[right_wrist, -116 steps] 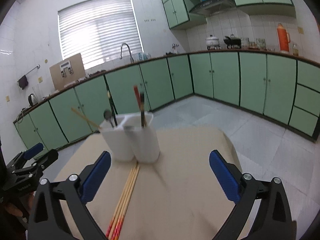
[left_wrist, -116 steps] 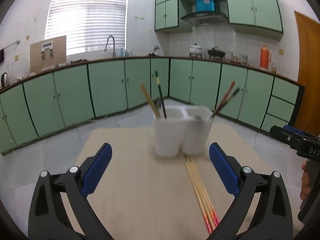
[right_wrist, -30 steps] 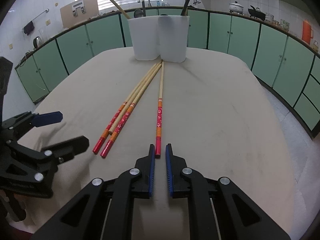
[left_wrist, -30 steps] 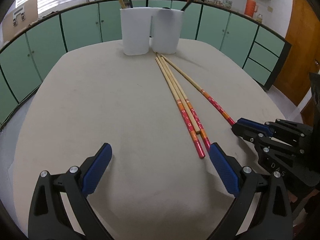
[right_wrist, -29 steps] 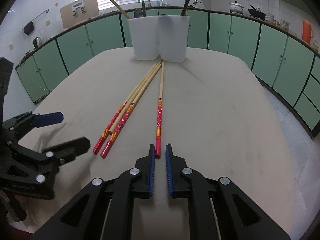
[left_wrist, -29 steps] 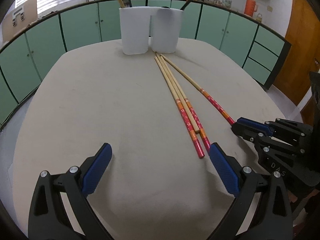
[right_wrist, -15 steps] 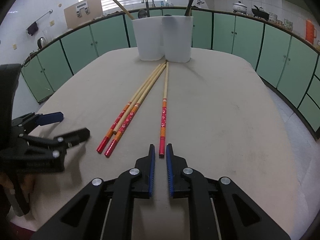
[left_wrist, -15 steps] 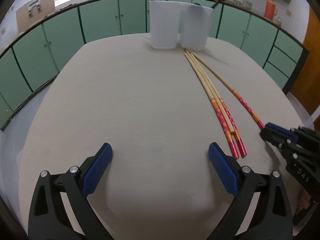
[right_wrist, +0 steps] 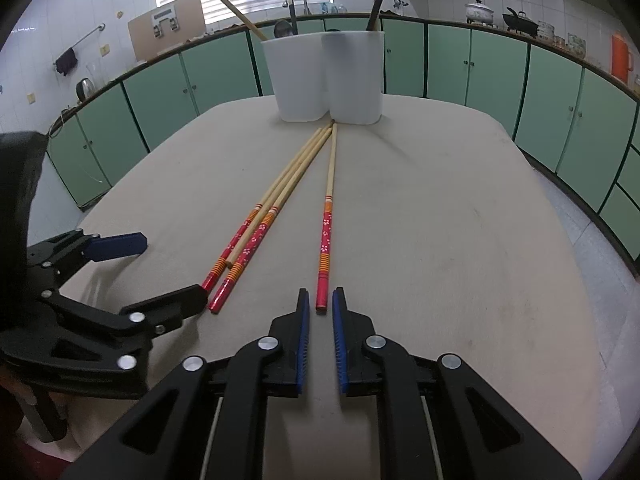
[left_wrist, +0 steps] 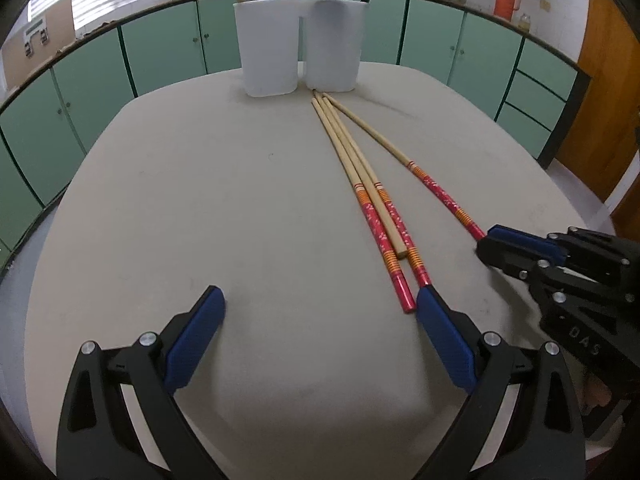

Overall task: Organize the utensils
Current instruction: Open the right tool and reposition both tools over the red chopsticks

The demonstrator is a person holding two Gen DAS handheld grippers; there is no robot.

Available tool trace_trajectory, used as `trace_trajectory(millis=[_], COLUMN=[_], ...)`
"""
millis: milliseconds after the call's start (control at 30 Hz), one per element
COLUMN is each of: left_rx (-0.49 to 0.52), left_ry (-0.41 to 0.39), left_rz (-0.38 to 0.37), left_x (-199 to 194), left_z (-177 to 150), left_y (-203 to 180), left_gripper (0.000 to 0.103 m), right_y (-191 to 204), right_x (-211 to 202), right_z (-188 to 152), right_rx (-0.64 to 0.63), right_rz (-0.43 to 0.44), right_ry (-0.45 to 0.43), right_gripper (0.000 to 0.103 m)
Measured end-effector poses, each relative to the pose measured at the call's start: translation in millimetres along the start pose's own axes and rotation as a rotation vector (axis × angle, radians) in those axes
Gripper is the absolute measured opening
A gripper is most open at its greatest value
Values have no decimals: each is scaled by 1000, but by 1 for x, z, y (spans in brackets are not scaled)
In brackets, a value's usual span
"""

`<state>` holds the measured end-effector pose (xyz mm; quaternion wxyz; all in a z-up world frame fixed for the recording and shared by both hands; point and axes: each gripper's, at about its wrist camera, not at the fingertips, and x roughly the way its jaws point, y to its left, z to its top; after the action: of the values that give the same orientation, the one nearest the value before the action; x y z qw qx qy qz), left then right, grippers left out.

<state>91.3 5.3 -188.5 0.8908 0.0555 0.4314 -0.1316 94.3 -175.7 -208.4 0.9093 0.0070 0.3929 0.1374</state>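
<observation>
Three red-ended chopsticks [left_wrist: 372, 200] lie side by side on the beige table [left_wrist: 160, 200], and a fourth one [right_wrist: 326, 232] is splayed apart from them. My right gripper [right_wrist: 321, 300] is shut on that single chopstick's red end, low over the table. My left gripper [left_wrist: 320, 308] is open and holds nothing. Its right fingertip [left_wrist: 426, 300] sits just beside the red ends of the three. At the far edge stands a white two-cup holder [left_wrist: 300, 52] with several utensils in it. The right gripper [left_wrist: 490, 240] also shows in the left wrist view.
Green kitchen cabinets ring the table on all sides, and a wooden door [left_wrist: 600, 100] stands at the right. A person's hand [left_wrist: 596, 396] holds the right gripper's handle. The table edge runs close behind both grippers.
Both grippers have come down to the table and the right one has shut. One chopstick now lies apart from the bundle. Lately the left gripper shifted towards the bundle's red ends; the right kept still.
</observation>
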Motion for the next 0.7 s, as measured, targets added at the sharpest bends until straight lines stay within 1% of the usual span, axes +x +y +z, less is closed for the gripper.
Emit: trace_trajectory(millis=[167, 267, 367, 433, 467, 533, 633, 700], left_rx=[-5, -40, -71, -67, -64, -60, -57, -62], left_ry=[0, -1, -2, -10, -13, -18, -24, -27], left_rz=[36, 71, 81, 83, 82, 75, 73, 71], left_x=[-2, -3, -5, -7, -7, -8, -9, -9], left_z=[-1, 0, -1, -1, -1, 0, -1, -1], left_y=[3, 13, 19, 17, 16, 13, 11, 10], left_gripper=[93, 93, 92, 82, 79, 71, 66, 65], right_y=[0, 0, 1, 1, 1, 1, 2, 2], right_x=[0, -1, -1, -1, -1, -1, 0, 1], right_z=[0, -1, -1, -1, -1, -1, -1, 1], right_rx=[2, -2, -11, -12, -12, -13, -18, -15], right_rz=[4, 19, 18, 17, 18, 17, 11, 12], right_ry=[-2, -5, -7, -8, -8, -8, -5, -2], right_gripper=[12, 16, 18, 18, 18, 18, 18, 18])
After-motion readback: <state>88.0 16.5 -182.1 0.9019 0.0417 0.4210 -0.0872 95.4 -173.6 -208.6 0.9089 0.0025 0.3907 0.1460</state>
